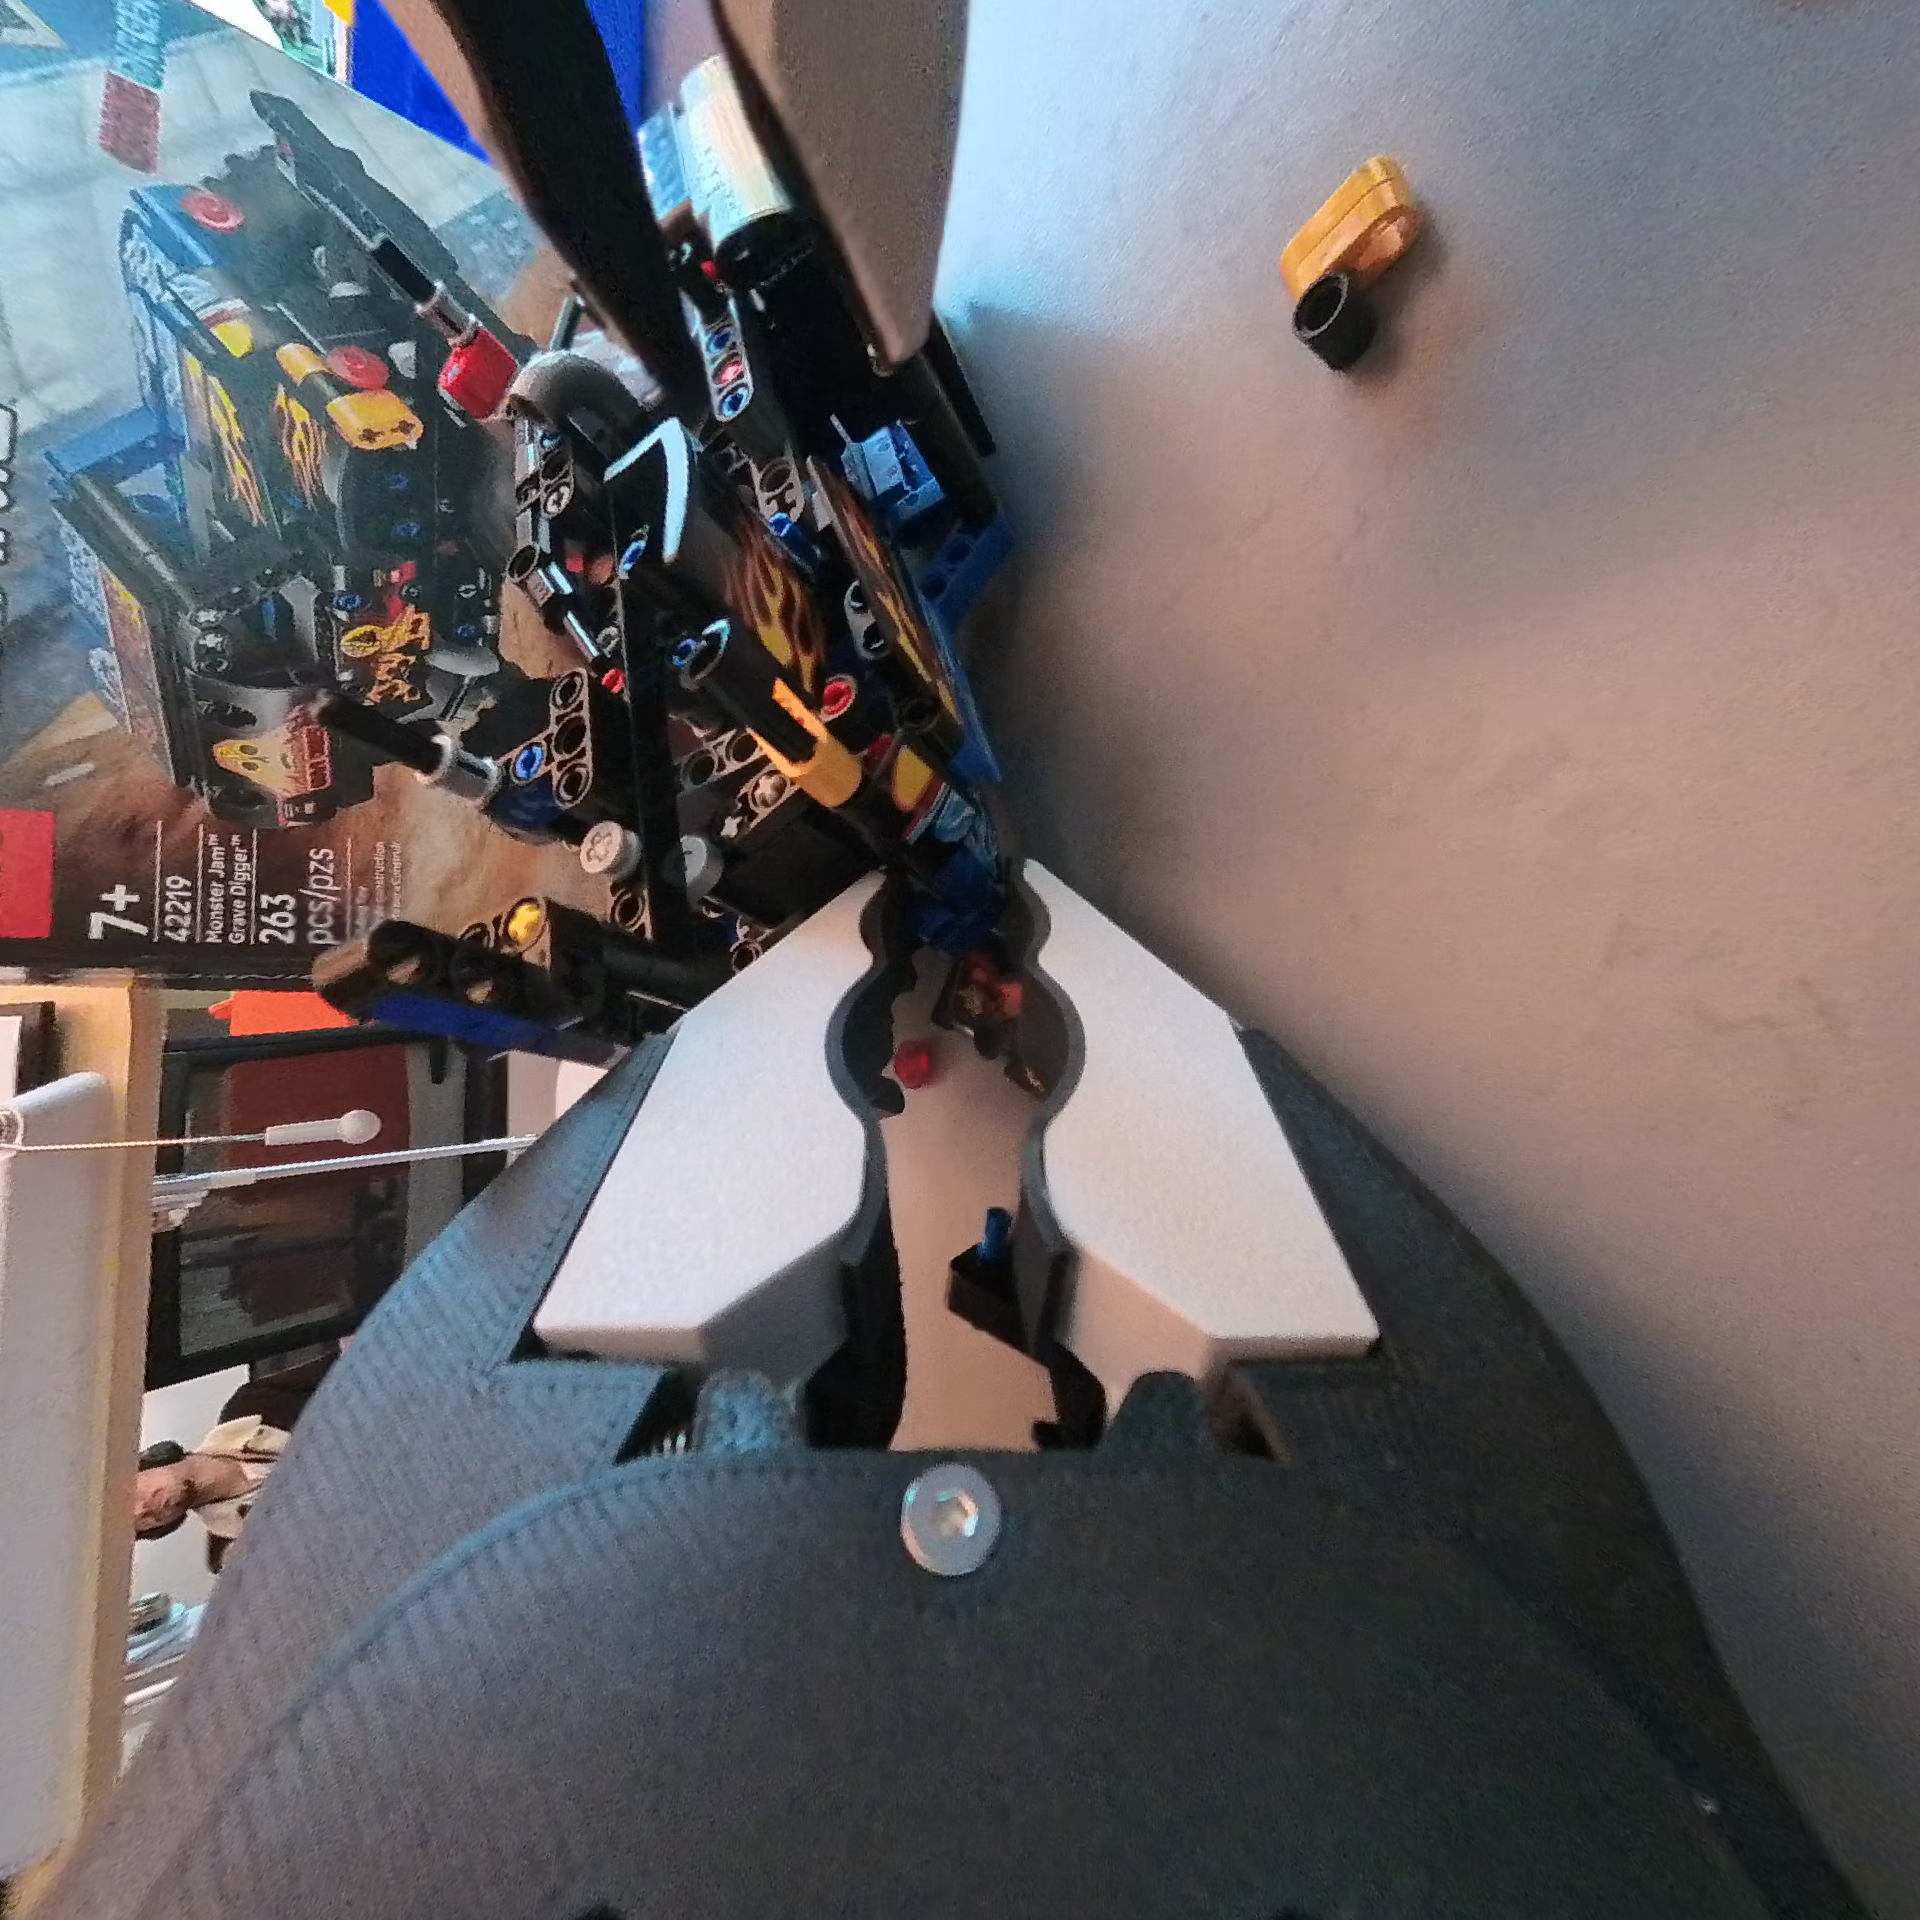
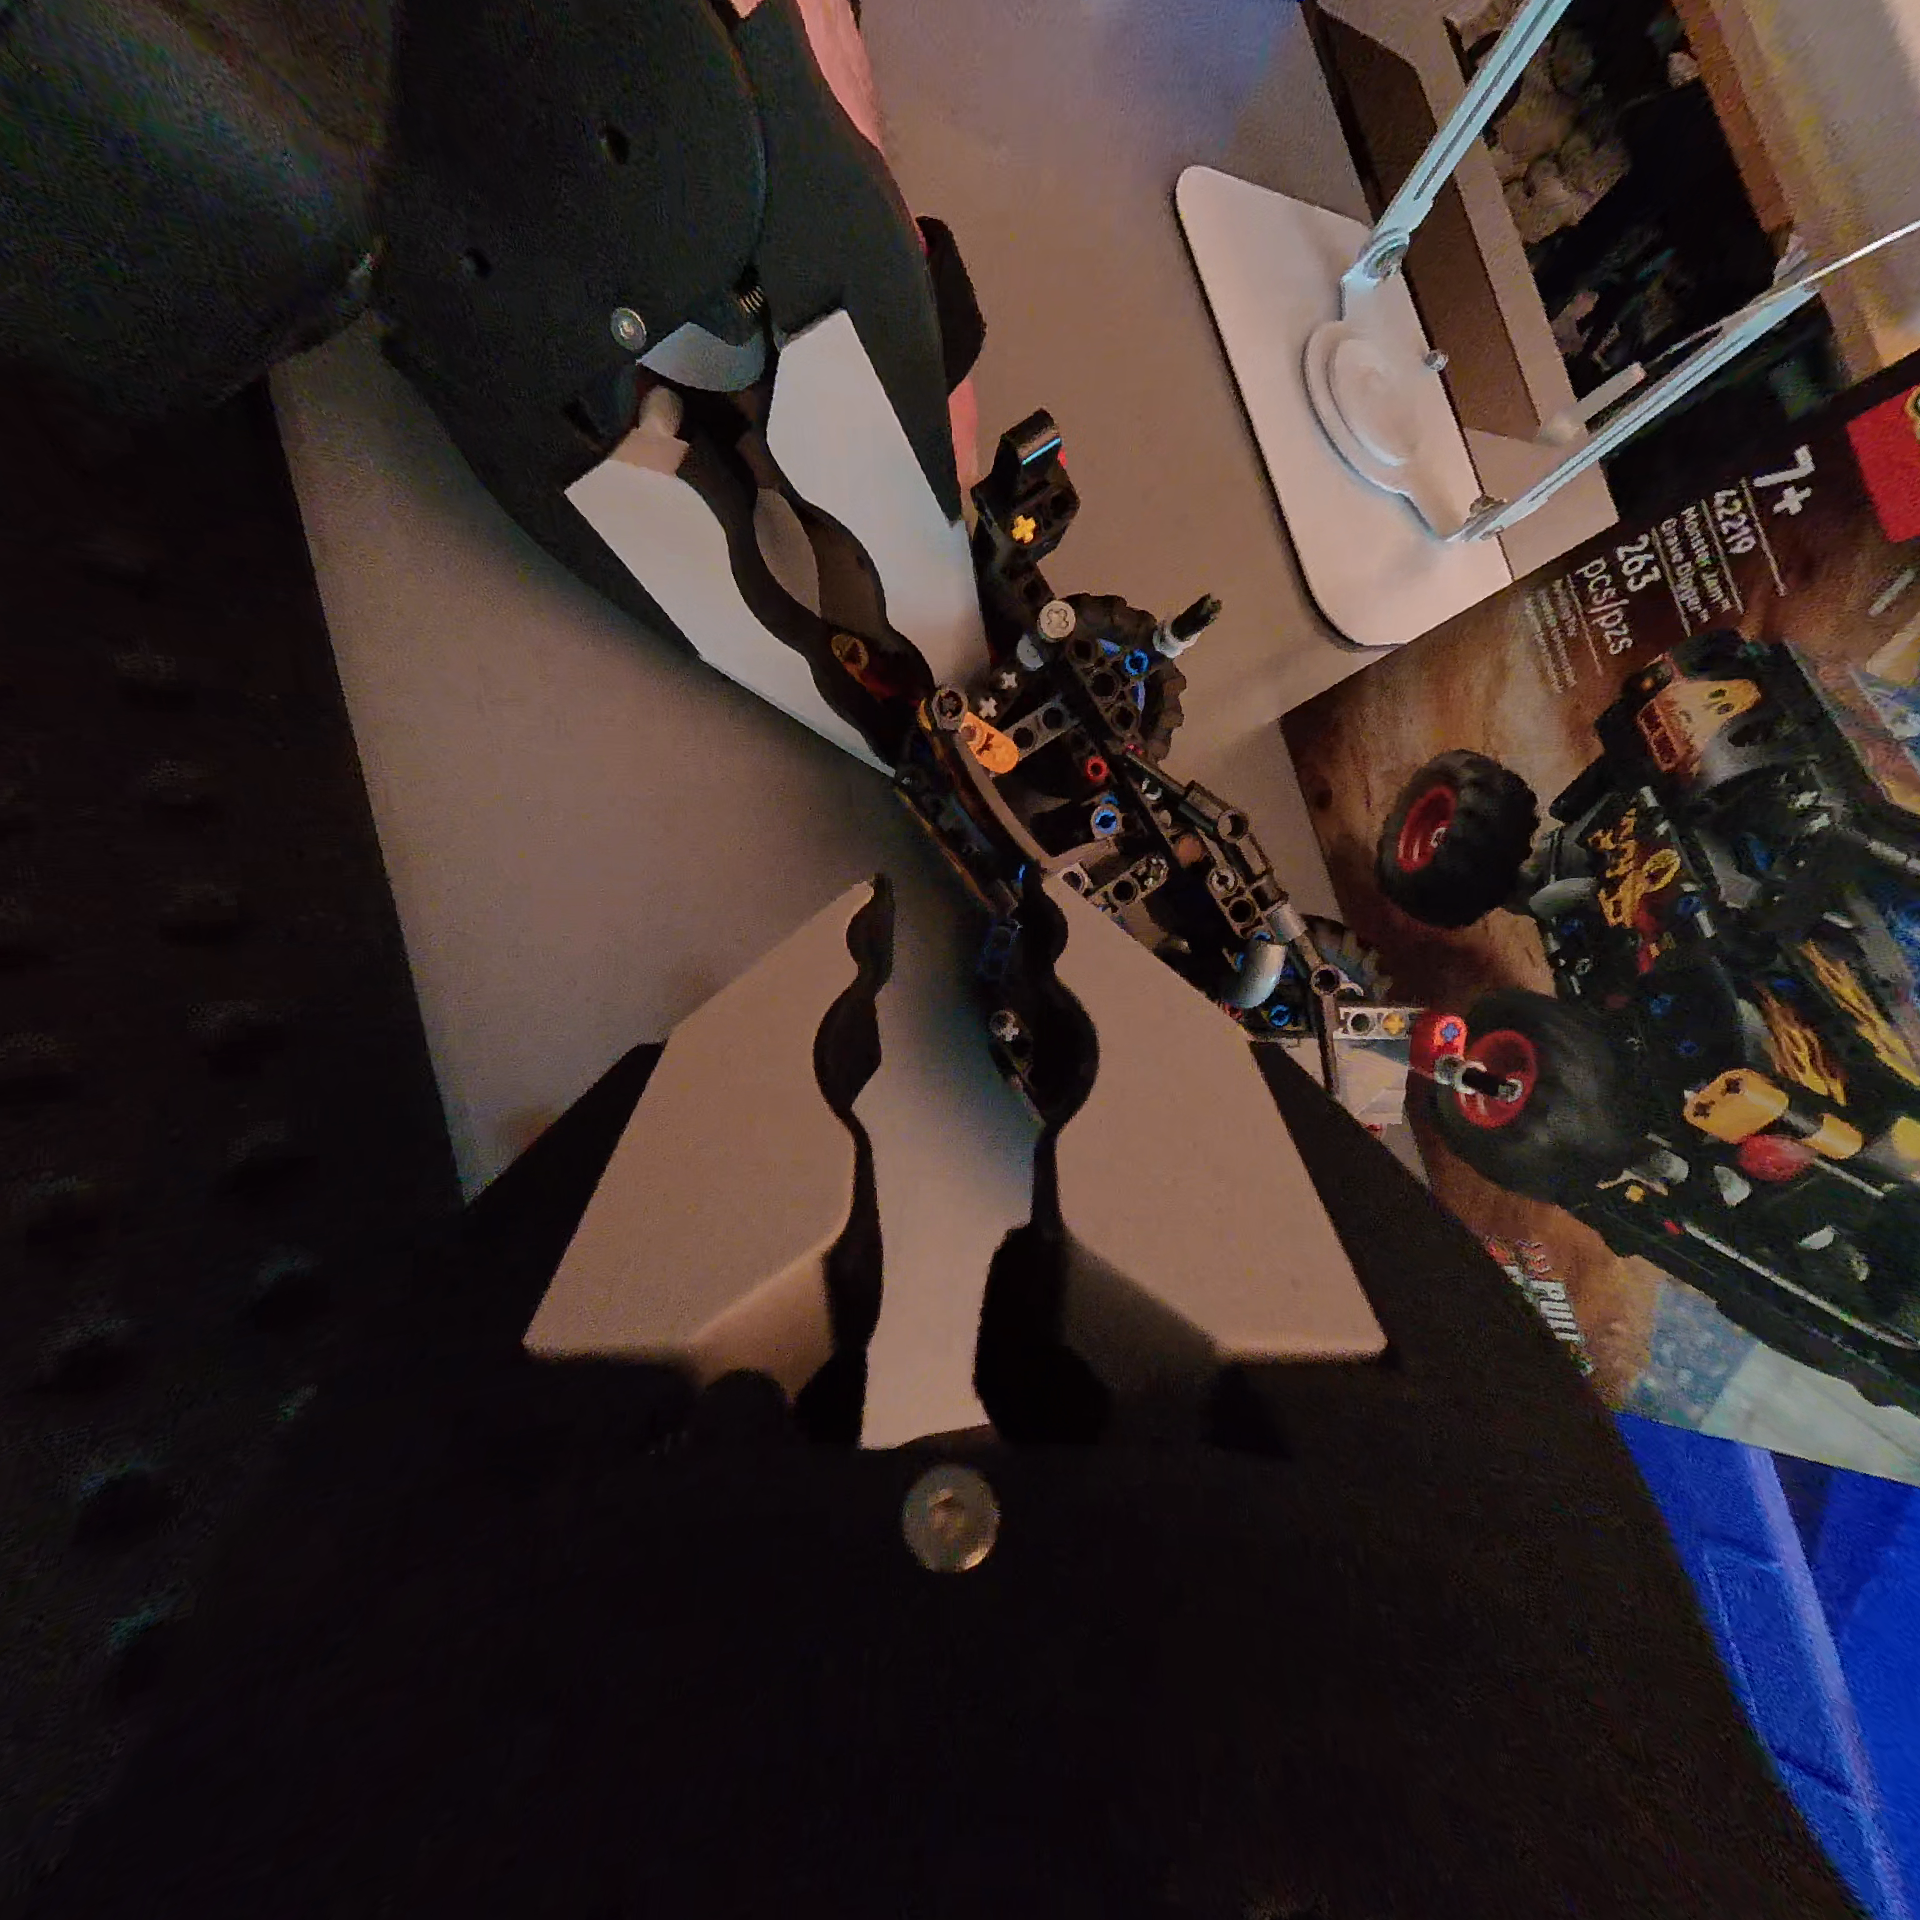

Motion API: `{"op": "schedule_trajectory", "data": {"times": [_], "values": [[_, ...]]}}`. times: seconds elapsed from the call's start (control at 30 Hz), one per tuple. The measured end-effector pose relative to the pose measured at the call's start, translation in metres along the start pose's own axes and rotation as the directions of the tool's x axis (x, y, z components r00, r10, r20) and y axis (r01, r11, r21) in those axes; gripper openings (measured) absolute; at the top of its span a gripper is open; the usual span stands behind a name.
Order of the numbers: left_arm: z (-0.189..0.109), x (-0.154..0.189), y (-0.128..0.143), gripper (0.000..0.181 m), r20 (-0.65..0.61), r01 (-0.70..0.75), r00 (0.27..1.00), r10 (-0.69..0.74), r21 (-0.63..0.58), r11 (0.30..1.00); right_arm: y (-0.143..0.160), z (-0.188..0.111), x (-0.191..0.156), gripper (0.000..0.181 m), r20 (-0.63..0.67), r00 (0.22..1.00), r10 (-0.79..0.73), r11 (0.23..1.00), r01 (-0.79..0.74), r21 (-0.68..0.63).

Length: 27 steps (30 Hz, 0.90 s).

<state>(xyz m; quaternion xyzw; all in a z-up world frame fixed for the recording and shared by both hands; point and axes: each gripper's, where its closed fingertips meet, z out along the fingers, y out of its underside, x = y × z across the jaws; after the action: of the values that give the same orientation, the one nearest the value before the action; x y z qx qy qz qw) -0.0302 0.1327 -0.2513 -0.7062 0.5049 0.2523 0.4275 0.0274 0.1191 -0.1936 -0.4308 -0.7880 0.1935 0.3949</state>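
Left wrist view: left gripper (image 1: 956, 914) has its 2 white wavy-edged fingers (image 1: 748, 1132) closed to a narrow gap at the tips, clamped on the blue and black end of a half-built toy truck chassis (image 1: 727, 623). The chassis runs straight ahead from the jaws, long axis along the fingers, tilting up and left in frame; it is all studless beams with round pin holes, black panels with orange flame decals, blue and red pins, a yellow connector and a grey curved pipe. Right wrist view: right gripper (image 2: 966, 914) meets the same chassis (image 2: 1081, 769) from the opposite end; its right finger touches the near beams, while the left fingertip stands slightly clear, so I cannot tell whether these jaws are gripping or only resting against it. The left gripper shows there too, coming in from upper left, tips pinched on the far end (image 2: 894, 675). So both grippers are at the model, 1 at each end. Outward: a small yellow-and-black connector piece (image 1: 1345, 260) lies alone on the matte grey table (image 1: 1507, 935), well apart from the model. A printed toy box (image 2: 1662, 987) lies flat beside the chassis, and a white lamp base (image 2: 1351, 436) sits beyond it.
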Motion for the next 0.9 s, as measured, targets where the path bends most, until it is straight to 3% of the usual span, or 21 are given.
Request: {"op": "schedule_trajectory", "data": {"times": [0.17,0.37,0.63,0.9], "values": [[-0.004,-0.002,0.002,0.018,-0.008,0.018,1.000,-0.018,0.005,1.000,-0.011,0.008,0.013,0.015,-0.019,0.995,-0.094,0.996,0.094,-0.002],[-0.007,-0.001,0.006,0.024,-0.039,0.058,0.998,-0.058,0.003,0.998,-0.011,0.026,0.008,0.005,0.087,0.978,-0.192,0.976,0.199,-0.084],[-0.024,0.001,0.006,0.056,-0.158,0.217,0.965,-0.207,0.053,0.975,-0.025,0.025,0.006,0.003,0.063,0.991,-0.118,0.993,0.119,-0.010],[-0.044,-0.026,0.023,0.058,-0.110,0.354,0.932,-0.345,0.070,0.933,-0.022,0.033,0.021,0.000,-0.004,0.999,-0.046,0.999,0.046,-0.013]]}}
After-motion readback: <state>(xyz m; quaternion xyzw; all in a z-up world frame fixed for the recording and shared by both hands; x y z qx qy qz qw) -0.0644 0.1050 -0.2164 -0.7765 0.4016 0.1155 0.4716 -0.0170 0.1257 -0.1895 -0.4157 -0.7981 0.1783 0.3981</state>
